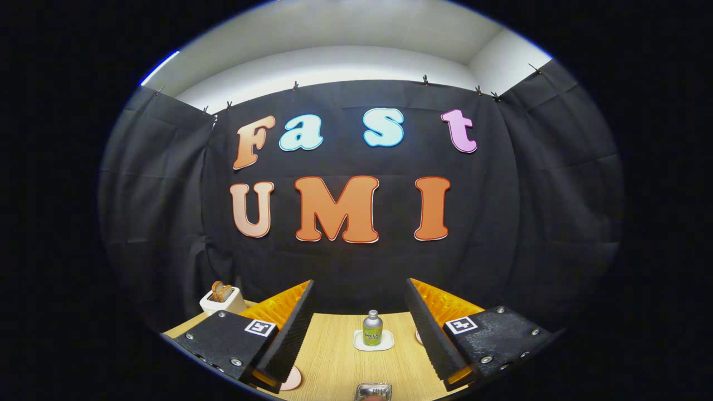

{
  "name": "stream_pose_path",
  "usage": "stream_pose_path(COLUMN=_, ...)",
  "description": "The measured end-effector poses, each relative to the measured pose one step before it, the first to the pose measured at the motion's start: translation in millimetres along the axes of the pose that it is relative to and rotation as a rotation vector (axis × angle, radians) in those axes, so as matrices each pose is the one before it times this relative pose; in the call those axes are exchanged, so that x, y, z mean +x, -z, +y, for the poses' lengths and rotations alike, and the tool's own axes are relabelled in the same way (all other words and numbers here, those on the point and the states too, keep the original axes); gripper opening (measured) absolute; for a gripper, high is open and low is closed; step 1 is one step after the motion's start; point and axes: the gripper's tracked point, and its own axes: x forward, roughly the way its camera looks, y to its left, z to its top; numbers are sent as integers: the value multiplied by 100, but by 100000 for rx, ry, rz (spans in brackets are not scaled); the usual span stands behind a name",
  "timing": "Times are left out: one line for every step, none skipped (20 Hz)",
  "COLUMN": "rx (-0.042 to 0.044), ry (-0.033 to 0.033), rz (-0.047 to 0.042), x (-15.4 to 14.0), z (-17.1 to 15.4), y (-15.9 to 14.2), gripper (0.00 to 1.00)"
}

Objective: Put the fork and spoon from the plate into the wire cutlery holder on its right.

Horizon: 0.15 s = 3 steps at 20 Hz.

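My jaws stand wide apart with nothing held between them, raised above the wooden desk and aimed level and straight ahead at the black cloth wall, so both fingers reach forward side by side over the desk top. Between them, well ahead, a small bottle with a silver cap and a green label stands upright on a little white square coaster. Close below me, between the near ends of the fingers, a shiny metal thing sits at the desk's near edge; I cannot tell what it is. A pale pink round edge peeks out from under my left finger, perhaps the plate, but I cannot make out a fork or spoon on it. Another pale sliver shows just inside my right finger. Beyond my left finger, at the desk's far corner against the cloth, a white square pot holds something brown.
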Motion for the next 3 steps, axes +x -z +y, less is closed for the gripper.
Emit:
stream_pose_path(rx=-293, ry=90, rz=-5, x=-150, z=-36, y=130, gripper=95)
stream_pose_path(rx=-247, ry=-81, rz=129, x=-2, z=104, y=102, gripper=96)
stream_pose_path(rx=-341, ry=-395, rz=370, x=-19, z=183, y=239, gripper=96)
